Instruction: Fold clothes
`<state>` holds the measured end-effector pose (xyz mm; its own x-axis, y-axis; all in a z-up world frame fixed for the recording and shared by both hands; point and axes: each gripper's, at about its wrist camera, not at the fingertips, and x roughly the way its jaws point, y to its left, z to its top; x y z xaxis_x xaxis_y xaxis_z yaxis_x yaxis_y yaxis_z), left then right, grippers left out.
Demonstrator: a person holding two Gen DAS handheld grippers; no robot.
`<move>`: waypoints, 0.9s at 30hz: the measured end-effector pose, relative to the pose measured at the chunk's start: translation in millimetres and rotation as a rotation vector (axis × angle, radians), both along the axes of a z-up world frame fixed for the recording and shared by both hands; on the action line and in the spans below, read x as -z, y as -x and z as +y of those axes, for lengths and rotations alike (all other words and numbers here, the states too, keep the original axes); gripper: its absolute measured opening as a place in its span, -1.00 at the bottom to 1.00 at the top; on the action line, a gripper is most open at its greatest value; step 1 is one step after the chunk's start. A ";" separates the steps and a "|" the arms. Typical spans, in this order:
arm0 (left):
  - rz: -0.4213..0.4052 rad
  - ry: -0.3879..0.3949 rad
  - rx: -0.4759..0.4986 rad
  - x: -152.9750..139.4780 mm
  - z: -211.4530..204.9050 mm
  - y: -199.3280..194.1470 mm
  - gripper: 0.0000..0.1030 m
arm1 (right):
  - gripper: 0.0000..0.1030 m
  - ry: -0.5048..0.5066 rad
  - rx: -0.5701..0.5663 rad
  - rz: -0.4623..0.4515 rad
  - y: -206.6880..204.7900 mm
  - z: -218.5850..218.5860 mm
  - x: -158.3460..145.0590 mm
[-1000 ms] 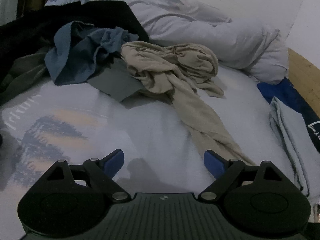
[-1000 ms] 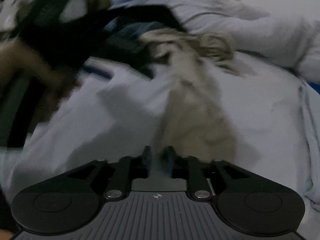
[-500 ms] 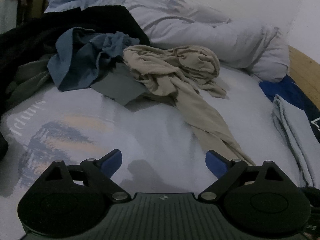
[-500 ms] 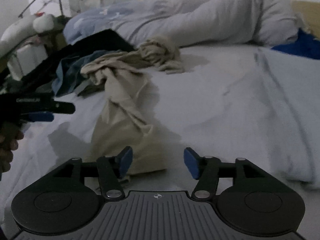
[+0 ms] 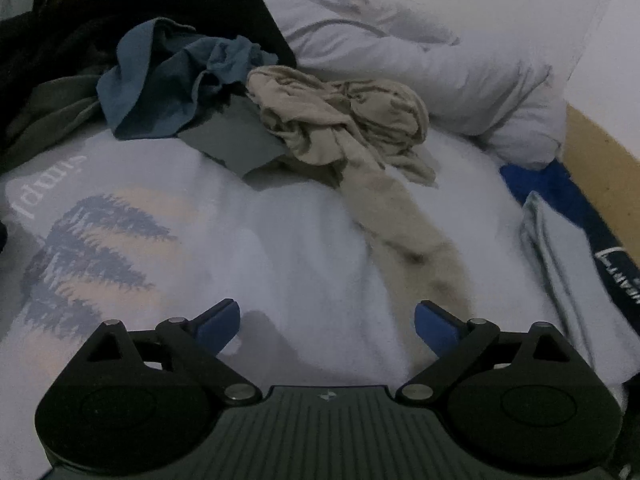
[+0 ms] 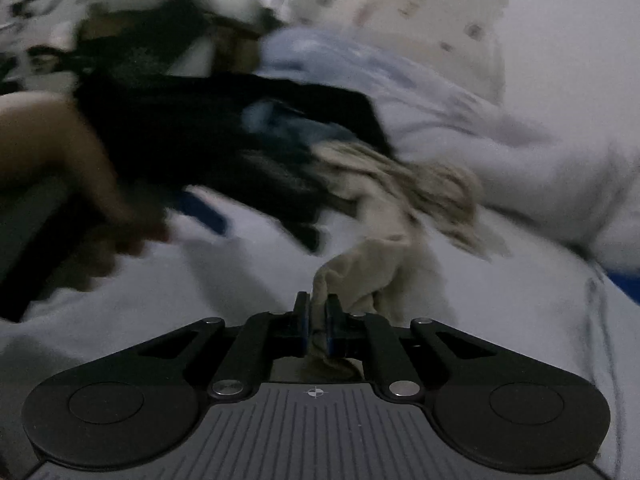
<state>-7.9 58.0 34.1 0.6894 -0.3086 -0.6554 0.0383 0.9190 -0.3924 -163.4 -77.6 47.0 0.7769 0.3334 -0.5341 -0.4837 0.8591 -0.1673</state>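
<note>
A crumpled beige garment (image 5: 340, 128) lies on the white bed sheet (image 5: 280, 240), its long tail trailing toward the lower right of the left wrist view. My left gripper (image 5: 328, 320) hovers open above the sheet, left of that tail, with nothing between its blue pads. In the blurred right wrist view my right gripper (image 6: 318, 312) has its jaws closing, and the near end of the beige garment (image 6: 380, 264) is pinched between the pads.
A blue garment (image 5: 160, 92), a black one (image 5: 120, 12) and a grey piece (image 5: 236, 144) are piled behind the beige one. A white duvet (image 5: 440, 60) lies at the back. Folded pale cloth (image 5: 560, 264) lies right. A person's arm (image 6: 60, 160) shows at left.
The right gripper, wide open beside the beige tail half a second ago, has closed on its end, and its view has swung and blurred. The left gripper has stayed almost still and open.
</note>
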 end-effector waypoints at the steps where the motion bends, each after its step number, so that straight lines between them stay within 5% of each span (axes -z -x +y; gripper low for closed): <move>1: -0.005 0.002 0.006 -0.6 1.6 0.8 0.94 | -0.84 -0.004 -0.032 0.001 4.8 6.6 -1.0; 11: 0.032 0.050 0.019 9.9 21.0 6.3 0.94 | -0.94 -0.141 -0.168 0.034 27.4 18.8 -22.5; 16: 0.023 0.007 0.071 9.6 14.4 11.5 0.94 | -0.94 -0.160 -0.206 0.053 27.1 19.2 -23.3; 21: 0.019 -0.017 0.102 11.1 14.9 15.0 0.94 | -0.91 -0.162 -0.099 0.024 21.5 -2.5 -27.7; 27: 0.019 -0.041 0.149 10.6 9.9 26.9 0.93 | -0.89 -0.159 0.157 0.026 3.6 -51.8 -18.5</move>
<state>-34.8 67.9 23.5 0.6251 -0.3793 -0.6822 0.1680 0.9189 -0.3570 -167.0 -129.5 65.4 0.8124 0.2913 -0.5051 -0.3444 0.9387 -0.0127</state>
